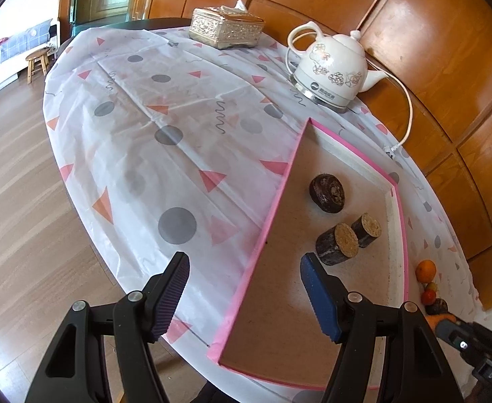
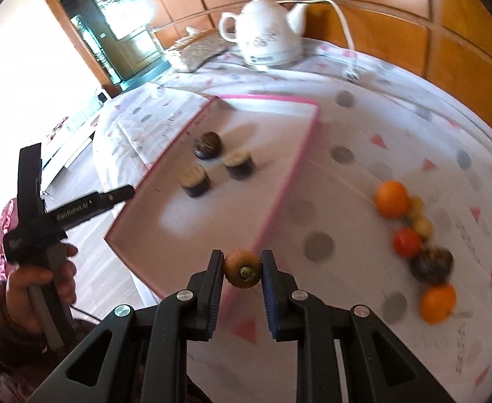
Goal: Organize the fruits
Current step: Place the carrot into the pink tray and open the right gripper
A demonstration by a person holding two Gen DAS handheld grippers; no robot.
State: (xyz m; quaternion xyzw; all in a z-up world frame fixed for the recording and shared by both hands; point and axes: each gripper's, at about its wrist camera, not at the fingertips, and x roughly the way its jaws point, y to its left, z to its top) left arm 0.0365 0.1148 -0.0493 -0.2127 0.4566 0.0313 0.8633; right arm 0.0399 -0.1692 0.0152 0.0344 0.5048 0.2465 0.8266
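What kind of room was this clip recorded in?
Most likely a home living or dining room. A white floral ceramic electric kettle and an ornate silver tissue box stand on a round table under a plastic cover patterned with dots and triangles, with wood wall panelling behind.

On a cloth-covered table (image 1: 138, 107), a shallow tray (image 1: 272, 302) fills the lower right of the left wrist view, with three short cylindrical pieces (image 1: 336, 243) clustered in its far half. Behind the tray, a kettle (image 1: 329, 67) stands at upper right with a tissue box (image 1: 227, 28) to its left. In the right wrist view, a row of fruits (image 2: 410, 231) lies on the cloth right of the tray, and one small fruit (image 2: 242, 268) sits between the right gripper (image 2: 242, 294) jaws at lower centre.
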